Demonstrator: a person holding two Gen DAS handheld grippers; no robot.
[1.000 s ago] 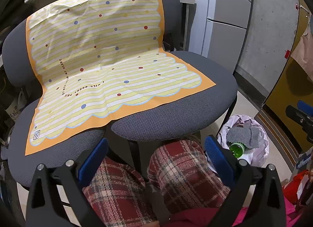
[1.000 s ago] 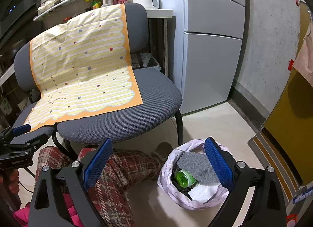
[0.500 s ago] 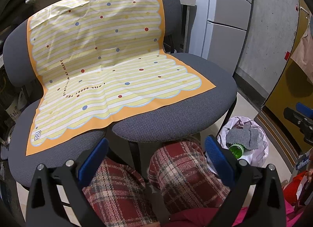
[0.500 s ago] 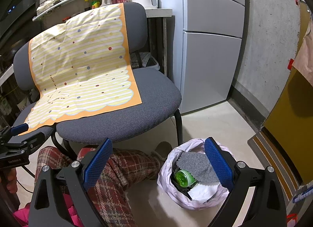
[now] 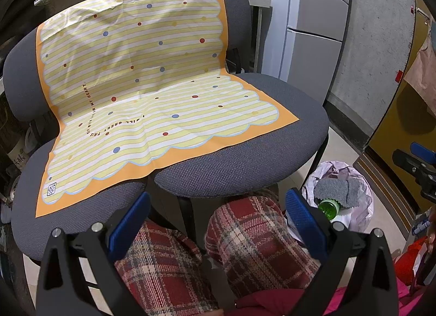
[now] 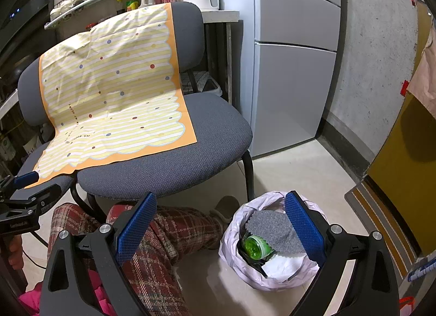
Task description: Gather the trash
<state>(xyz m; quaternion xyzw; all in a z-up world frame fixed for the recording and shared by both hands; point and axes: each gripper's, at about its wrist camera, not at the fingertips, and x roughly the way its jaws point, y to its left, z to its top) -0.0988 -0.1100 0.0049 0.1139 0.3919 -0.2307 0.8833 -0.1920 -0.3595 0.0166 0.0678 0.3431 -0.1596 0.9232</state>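
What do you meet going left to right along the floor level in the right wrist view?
Left gripper → plaid trouser leg → lined trash bin → green bottle → striped floor mat.

Small round trash bin lined with a pale lilac plastic bag (image 6: pixel 272 275) on the beige tile floor, at 4 o'clock from the grey chair seat, upright, bag mouth open. Inside: grey felt-like cloth piece (image 6: pixel 272 230) on top at 12 o'clock, green ribbed plastic bottle (image 6: pixel 254 246) at 9 o'clock lying on its side, white crumpled paper (image 6: pixel 283 264) at 6 o'clock.
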